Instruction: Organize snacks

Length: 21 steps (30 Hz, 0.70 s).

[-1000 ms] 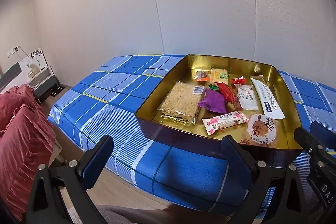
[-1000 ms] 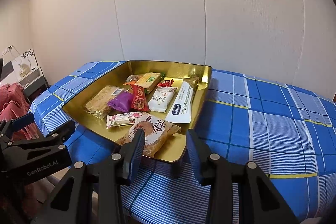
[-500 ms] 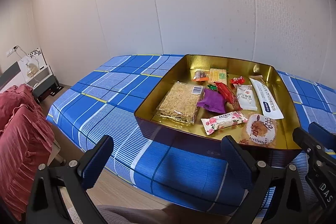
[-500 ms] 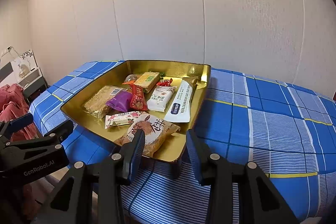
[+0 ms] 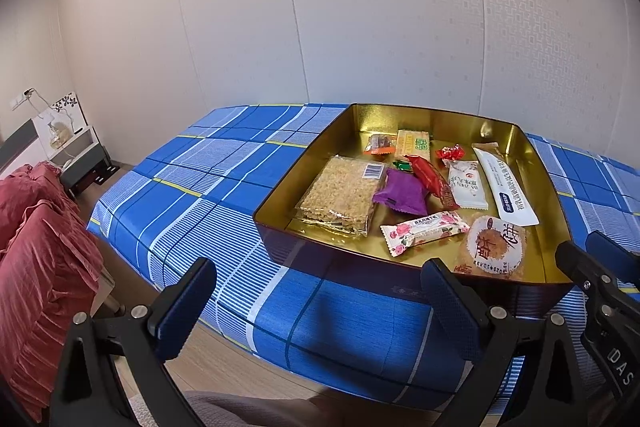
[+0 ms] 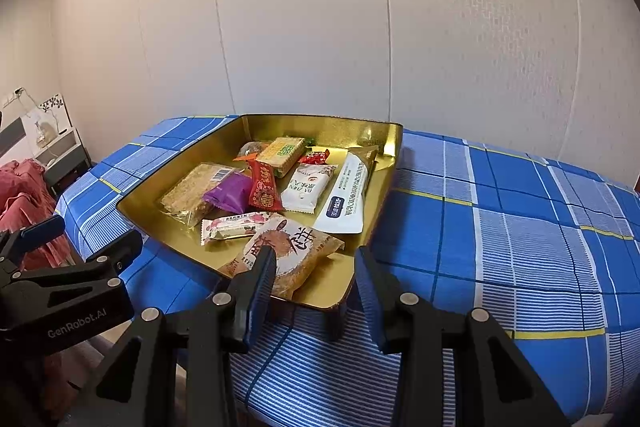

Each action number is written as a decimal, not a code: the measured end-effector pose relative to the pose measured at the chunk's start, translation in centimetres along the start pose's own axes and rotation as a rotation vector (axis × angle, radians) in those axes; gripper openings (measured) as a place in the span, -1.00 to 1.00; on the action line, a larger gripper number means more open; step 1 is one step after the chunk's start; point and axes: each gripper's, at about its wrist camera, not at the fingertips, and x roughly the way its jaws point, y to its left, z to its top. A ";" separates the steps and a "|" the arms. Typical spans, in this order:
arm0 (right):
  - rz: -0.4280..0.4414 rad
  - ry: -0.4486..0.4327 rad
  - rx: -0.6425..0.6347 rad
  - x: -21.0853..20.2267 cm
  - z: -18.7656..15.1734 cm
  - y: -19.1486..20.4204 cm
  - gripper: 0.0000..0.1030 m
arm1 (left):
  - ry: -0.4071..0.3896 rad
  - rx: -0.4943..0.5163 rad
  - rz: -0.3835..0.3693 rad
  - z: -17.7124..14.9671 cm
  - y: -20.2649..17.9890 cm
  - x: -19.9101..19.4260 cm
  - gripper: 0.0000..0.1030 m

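Wrapped snacks are lying gathered inside the gold tin tray on the blue plaid cloth. Left gripper and right gripper are hovering wide, empty, near its front edge; collecting or unpacking cannot be told.

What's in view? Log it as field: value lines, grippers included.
surface: blue plaid cloth
container: gold tin, open, on the cloth
contents: rice cracker, purple packet, red packet, white stick, round cake, pink bar, other small snacks
left gripper: jaws wide open, empty, short of the tin
right gripper: jaws open, empty, at the tin's near corner
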 end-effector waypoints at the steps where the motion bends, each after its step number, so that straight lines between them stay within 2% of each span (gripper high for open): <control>1: 0.001 0.000 0.000 0.0 0.0 0.0 -0.20 | -0.002 -0.001 0.000 0.0 0.0 0.0 0.99; 21: 0.005 0.002 -0.003 0.0 -0.1 0.1 -0.20 | -0.003 -0.014 -0.008 0.0 0.0 -0.2 0.99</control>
